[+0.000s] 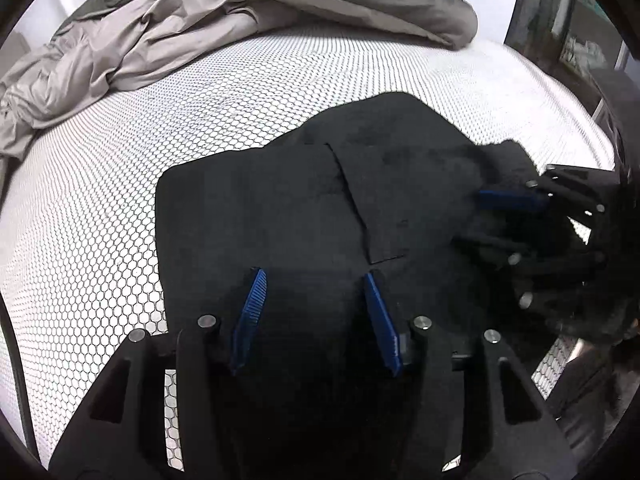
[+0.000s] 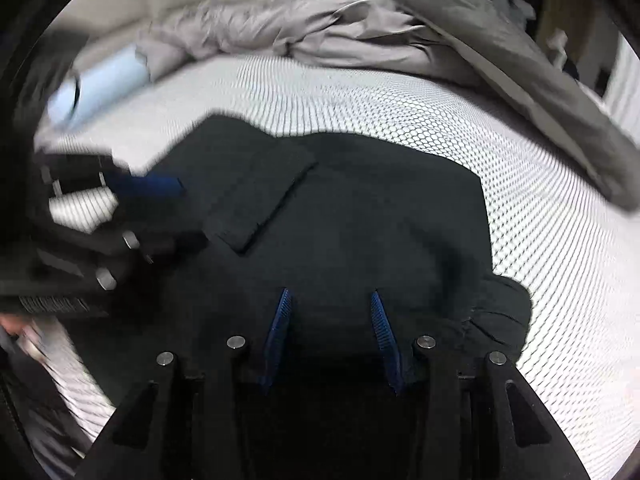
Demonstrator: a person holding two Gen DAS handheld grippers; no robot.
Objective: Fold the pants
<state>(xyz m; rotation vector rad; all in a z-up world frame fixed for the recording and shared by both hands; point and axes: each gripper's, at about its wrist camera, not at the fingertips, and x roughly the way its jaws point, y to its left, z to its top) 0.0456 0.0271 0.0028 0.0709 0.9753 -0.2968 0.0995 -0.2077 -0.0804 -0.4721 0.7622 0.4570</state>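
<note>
Two views. Left wrist: left gripper [image 1: 314,276] with jaws spread, gripping nothing, above black pants [image 1: 304,200] lying on a honeycomb-patterned bed [image 1: 180,92]. Right wrist: right gripper [image 2: 330,296] likewise spread, empty, over the pants [image 2: 380,208]; grey bedding [image 2: 360,28] behind.

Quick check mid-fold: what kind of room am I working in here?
Most likely a bedroom. The black pants lie on a bed with a honeycomb-patterned cover, and a rumpled grey duvet is pushed to its far side.
</note>
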